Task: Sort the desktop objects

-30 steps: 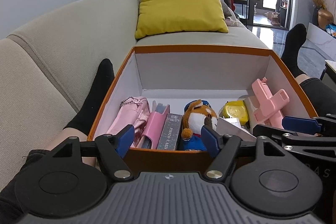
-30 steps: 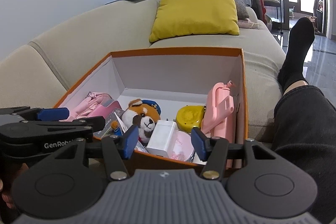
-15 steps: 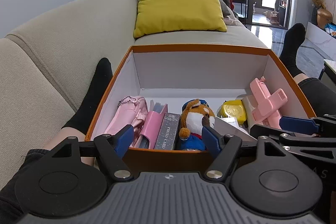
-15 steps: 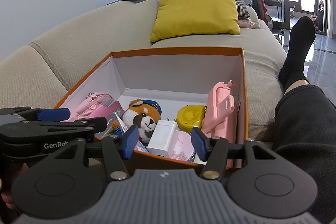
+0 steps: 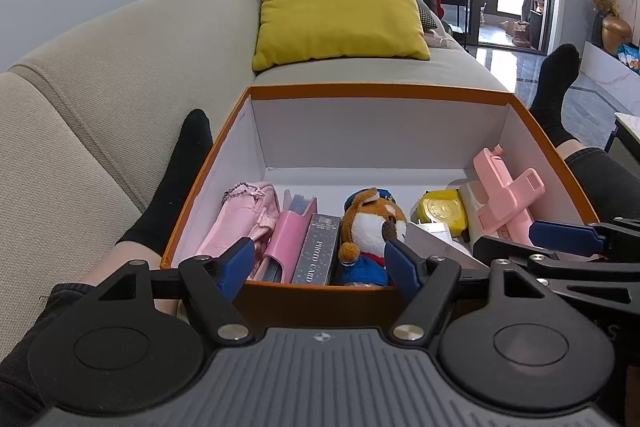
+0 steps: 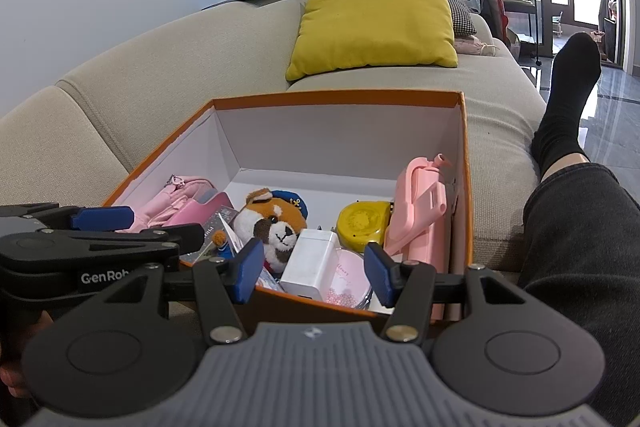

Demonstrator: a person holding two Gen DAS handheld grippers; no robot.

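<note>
- Between the person's legs on the sofa (image 5: 120, 75), the orange box (image 5: 380, 90) sits with its near rim just under both tools; all the task's things lie inside it, crowded at the near end, far half bare.
- Left hand-held gripper (image 5: 320, 263): jaws wide apart, nothing between them, hovering over the near rim above the dark photo card box (image 5: 318, 251) and the plush toy (image 5: 370, 227).
- Right hand-held gripper (image 6: 310, 269): jaws partly apart, empty, poised over the white charger (image 6: 310, 263) and the round pink item (image 6: 348, 279).
- Risk: items packed touching. A finger going down beside the plush toy likely catches the photo card box or the pink card holder (image 5: 286, 239) and drags a neighbour up too.
- Risk: white charger looks smooth and hard; an off-centre pinch may let it slip or tip onto the round pink item.
- Risk: pink folding stand (image 6: 420, 203) leans on the right wall; a nudge could topple it onto the yellow tape measure (image 6: 362, 223).
- Risk: box rests on soft cushion, so downward pressure on the rim may tilt it and shift the contents.
- Risk: the two tools sit close side by side; reaching at once may make them collide.
- Pink pouch (image 5: 244, 219) is soft, with a bead chain that may snag a finger.
</note>
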